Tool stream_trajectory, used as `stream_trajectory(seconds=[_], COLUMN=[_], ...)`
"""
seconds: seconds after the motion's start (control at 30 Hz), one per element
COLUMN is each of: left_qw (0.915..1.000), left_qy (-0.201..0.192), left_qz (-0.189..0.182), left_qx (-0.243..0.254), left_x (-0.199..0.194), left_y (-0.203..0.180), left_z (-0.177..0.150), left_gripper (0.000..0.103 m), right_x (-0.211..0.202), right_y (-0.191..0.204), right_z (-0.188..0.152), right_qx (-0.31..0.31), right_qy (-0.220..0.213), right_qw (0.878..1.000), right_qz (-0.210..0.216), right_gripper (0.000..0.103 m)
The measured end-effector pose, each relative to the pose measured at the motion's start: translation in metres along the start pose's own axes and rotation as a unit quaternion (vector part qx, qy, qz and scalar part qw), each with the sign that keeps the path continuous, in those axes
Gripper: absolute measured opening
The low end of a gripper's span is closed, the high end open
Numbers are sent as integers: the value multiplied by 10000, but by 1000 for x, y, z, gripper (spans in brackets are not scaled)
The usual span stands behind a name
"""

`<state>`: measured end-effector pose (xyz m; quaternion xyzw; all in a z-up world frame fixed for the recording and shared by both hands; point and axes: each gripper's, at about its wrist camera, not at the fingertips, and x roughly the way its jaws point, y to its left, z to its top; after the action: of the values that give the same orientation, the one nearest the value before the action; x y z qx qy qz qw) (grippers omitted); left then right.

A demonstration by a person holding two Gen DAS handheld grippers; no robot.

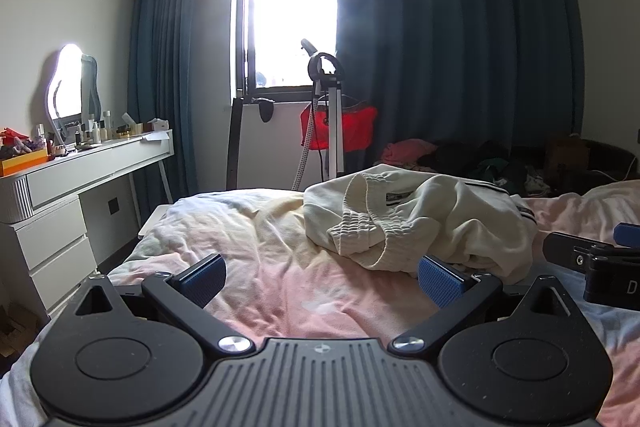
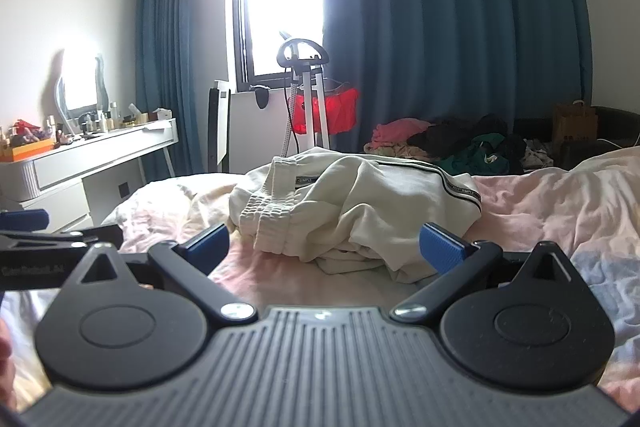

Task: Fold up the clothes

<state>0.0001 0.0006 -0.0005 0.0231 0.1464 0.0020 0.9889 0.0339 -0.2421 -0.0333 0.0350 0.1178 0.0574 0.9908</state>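
Both my grippers are hovering spread wide over the bed, just short of the crumpled garment, with folding not yet begun.

Nearest to me, I am holding the black left gripper with blue ribbed pads (image 1: 322,277) fully released and gripping nothing, over the wrinkled pink and cream quilt (image 1: 256,239); the matching black right gripper with blue pads (image 2: 325,245) is likewise standing wide and empty, level beside it. Just beyond the fingertips, the cream-white knit garment with ribbed hems and a black-striped tape trim (image 2: 360,203) is lying in a loose heap on the quilt, touched by neither gripper. I judge the approach step is in hand; next I am needing to pinch two hems or corners and spread it flat. Farther off, a white dressing table (image 1: 92,163) is standing at left, and dark blue curtains (image 1: 460,39) are hanging behind.
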Motion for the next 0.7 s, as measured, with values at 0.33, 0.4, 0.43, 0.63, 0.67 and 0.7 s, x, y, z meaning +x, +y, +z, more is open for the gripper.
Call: stream_trajectory(seconds=[0.33, 0.4, 0.43, 0.63, 0.67, 0.7], left_qw=[10000, 10000, 10000, 10000, 10000, 10000], left_qy=[-53, -66, -61, 3, 9, 13], left_qz=[8, 12, 18, 31, 33, 35], left_qx=[-41, -34, -32, -27, -24, -23], left_x=[-4, -3, -3, -1, 0, 0], left_y=[-2, -1, -1, -1, -1, -1], left_z=[1, 0, 0, 1, 1, 1], left_gripper=[103, 103, 103, 103, 103, 103], right_x=[-4, -5, -6, -6, -6, -7], right_y=[-2, -1, 0, -1, -1, -1], right_z=[-1, 0, 0, -1, -2, -2], right_qx=[132, 149, 152, 203, 207, 213], right_qy=[-107, -111, -113, -117, -118, -120], right_qw=[9999, 9998, 9998, 9997, 9997, 9997], right_qz=[6, -31, -30, 3, 5, 5], right_gripper=[103, 103, 103, 103, 103, 103])
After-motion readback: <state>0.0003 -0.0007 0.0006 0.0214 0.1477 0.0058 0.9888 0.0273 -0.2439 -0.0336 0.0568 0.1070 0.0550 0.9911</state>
